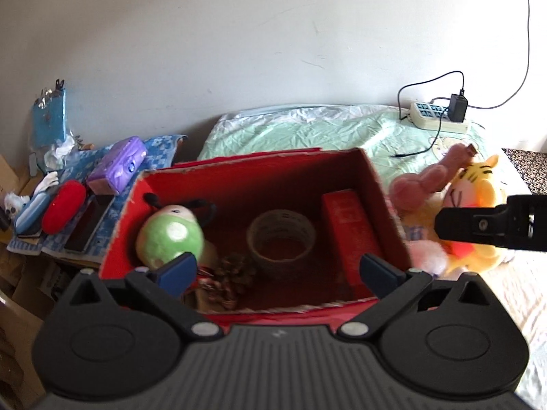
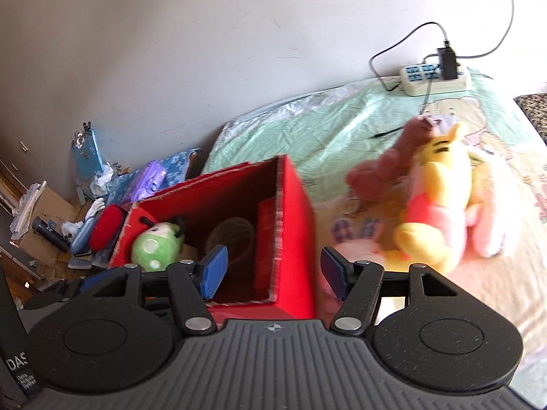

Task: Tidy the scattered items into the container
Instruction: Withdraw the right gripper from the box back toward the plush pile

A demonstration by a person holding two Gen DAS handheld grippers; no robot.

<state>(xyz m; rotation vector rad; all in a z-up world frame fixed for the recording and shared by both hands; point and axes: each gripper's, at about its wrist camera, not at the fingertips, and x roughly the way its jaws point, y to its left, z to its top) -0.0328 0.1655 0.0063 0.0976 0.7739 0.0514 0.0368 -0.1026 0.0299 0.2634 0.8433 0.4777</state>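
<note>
1. My left claw (image 1: 277,271) stands wide apart with nothing between its blue pads; it hangs over the near edge of the red cardboard box (image 1: 218,184). My right claw (image 2: 271,271) is about half apart, also empty, above the box's right near corner.
2. Already in the box: a green round plush toy with black antennae (image 1: 169,235) at the left, a brown pine cone (image 1: 232,273) near the front, a roll of brown tape (image 1: 280,235) in the middle, a red oblong carton (image 1: 352,229) along the right wall. Floor space remains between them.
3. Items not yet in, judged from their position: a yellow striped tiger plush in a red top (image 2: 441,205) and a dusty-pink long-eared plush (image 2: 383,171), lying in a heap on the bed just right of the box, touching each other. A pale pink fluffy piece lies with them; I cannot tell whether it is a separate toy.
4. Handling estimate: both plush are light, soft, squashy, not fragile. Fur may slip under the pads, so pinch a thick part: the tiger's torso or the pink one's body, not an ear. Lifting one could drag the other.
5. Surface: a pale green cartoon-print bedsheet (image 1: 307,130), crumpled, yielding under pressure.
6. Far: a white power strip with a black charger (image 1: 441,116) on the bed, its cable trailing toward the toys. Plain pale wall (image 1: 239,34) behind.
</note>
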